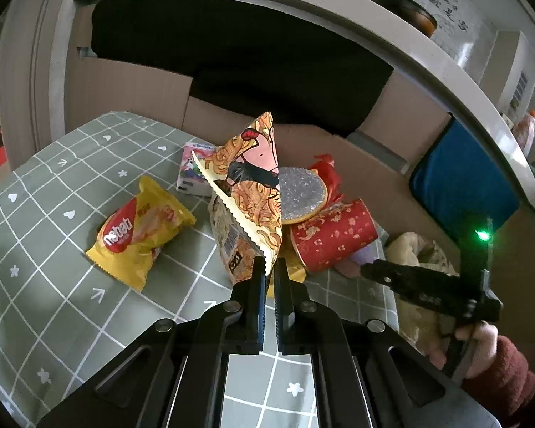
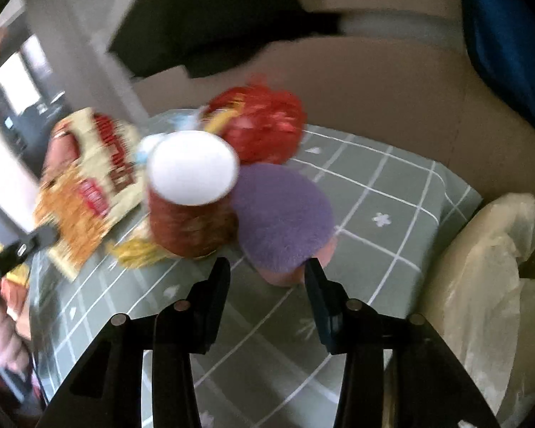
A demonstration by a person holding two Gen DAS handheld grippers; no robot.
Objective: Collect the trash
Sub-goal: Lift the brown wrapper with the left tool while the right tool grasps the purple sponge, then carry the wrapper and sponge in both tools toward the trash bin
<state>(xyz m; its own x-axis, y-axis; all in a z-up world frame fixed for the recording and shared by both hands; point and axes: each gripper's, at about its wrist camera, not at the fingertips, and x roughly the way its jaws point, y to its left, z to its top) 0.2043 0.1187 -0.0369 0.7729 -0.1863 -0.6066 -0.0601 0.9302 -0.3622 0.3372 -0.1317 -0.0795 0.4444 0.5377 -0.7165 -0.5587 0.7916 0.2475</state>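
Left wrist view: left tool (image 1: 270, 267) clamped tight on the serrated edge of a noodle wrapper (image 1: 248, 192), lifted above the tabletop (image 1: 53, 214). Landmark: red paper cup (image 1: 333, 237), lying on its side just right of the wrapper; yellow snack bag (image 1: 142, 233) well left of it. Right tool (image 2: 267, 271) partly open, nothing gripped, purple sponge (image 2: 285, 214) just beyond its tips, beside the cup.

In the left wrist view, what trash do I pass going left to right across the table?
Yellow crinkled snack bag → cartoon-printed noodle wrapper clamped in the left gripper → round silver foil lid → red paper cup with gold print, lying on its side. The small pink-and-white box behind the wrapper overlaps it, so I left it out.
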